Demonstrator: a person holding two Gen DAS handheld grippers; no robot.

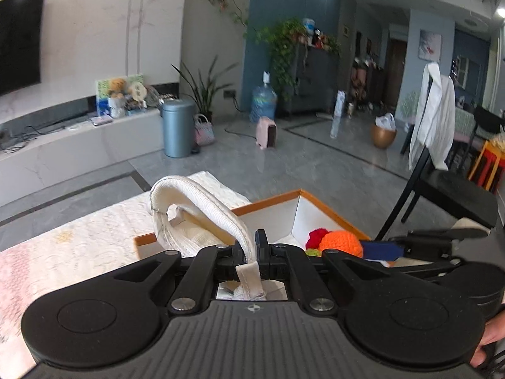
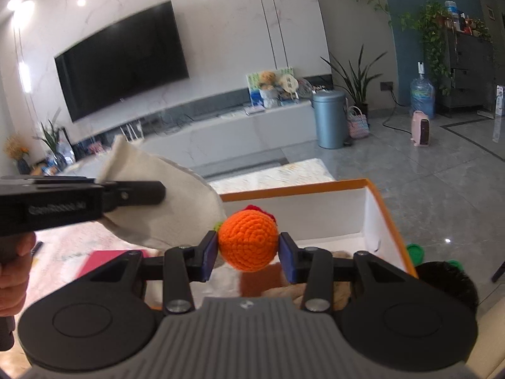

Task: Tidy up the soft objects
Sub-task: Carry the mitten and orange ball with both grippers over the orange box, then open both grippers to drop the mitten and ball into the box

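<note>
The desk (image 1: 94, 237), spread with a pale patterned cloth, carries an orange-rimmed white box (image 2: 372, 208) at its right part, and both hands are bringing soft things over it. The largest of these is a cream fabric pouch with a zip edge (image 1: 195, 208), which hangs from the left claw (image 1: 252, 252); that claw is clamped tight on the pouch's zip end, so the body dangles toward the box's left near corner. To place it well, I judge the pouch should be carried fully past the orange rim before the jaws part, low enough that it folds down inside rather than draping over the wall. Smaller is the orange crocheted ball (image 2: 248, 240), pinched squarely between the blue pads (image 2: 210, 251) of the right claw (image 2: 248, 248), above the box's near side; a red and green knitted piece (image 1: 317, 238) shows just behind it, and whether it is joined to the ball I cannot tell. The ball should be released low over a bare patch of the box floor, since it may roll. Keeping the two claws apart matters, as they are near each other.
</note>
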